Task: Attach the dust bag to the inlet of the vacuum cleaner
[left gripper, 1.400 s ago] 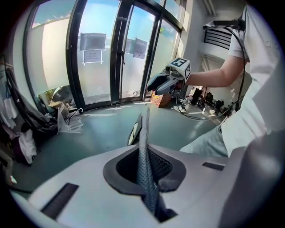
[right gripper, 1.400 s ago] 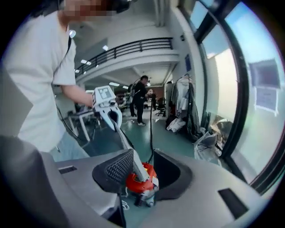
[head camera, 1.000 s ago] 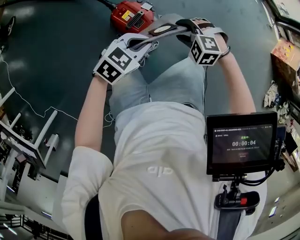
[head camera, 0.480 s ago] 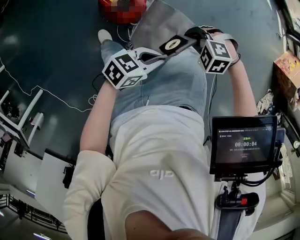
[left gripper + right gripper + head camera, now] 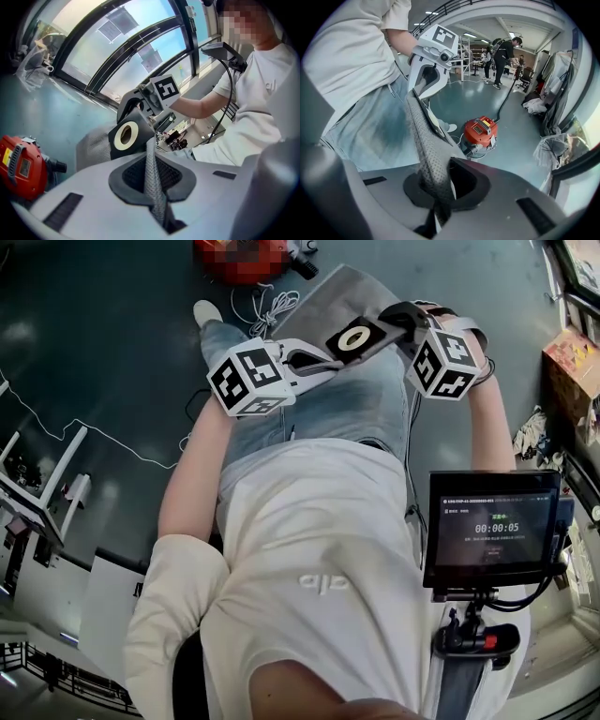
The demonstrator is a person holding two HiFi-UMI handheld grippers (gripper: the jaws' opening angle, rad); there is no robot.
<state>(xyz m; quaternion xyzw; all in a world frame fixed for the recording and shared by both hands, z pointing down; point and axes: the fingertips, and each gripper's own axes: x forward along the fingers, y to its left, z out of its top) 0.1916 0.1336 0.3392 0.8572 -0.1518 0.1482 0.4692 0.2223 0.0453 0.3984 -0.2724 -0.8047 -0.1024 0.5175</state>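
Both grippers hold the grey dust bag (image 5: 330,294) up in front of the person's legs. Its black collar (image 5: 357,337) with a pale ring round the hole faces up. My left gripper (image 5: 322,359) is shut on a fold of the grey fabric (image 5: 151,174), just left of the collar (image 5: 125,135). My right gripper (image 5: 405,317) is shut on the fabric (image 5: 425,145) at the collar's other side. The red vacuum cleaner (image 5: 480,131) stands on the floor beyond the bag, its inlet stub (image 5: 57,165) pointing sideways, apart from the bag.
A white cord (image 5: 267,306) lies coiled on the dark floor beside the vacuum cleaner (image 5: 242,257). White furniture frames (image 5: 42,498) stand at the left. Boxes and bags (image 5: 567,352) line the right. A monitor (image 5: 492,526) hangs at the person's waist. Other people (image 5: 504,50) stand far off.
The bag has come up and away from the vacuum cleaner toward the person. Its collar has turned, and the ring now faces up. Both grippers rose with it.
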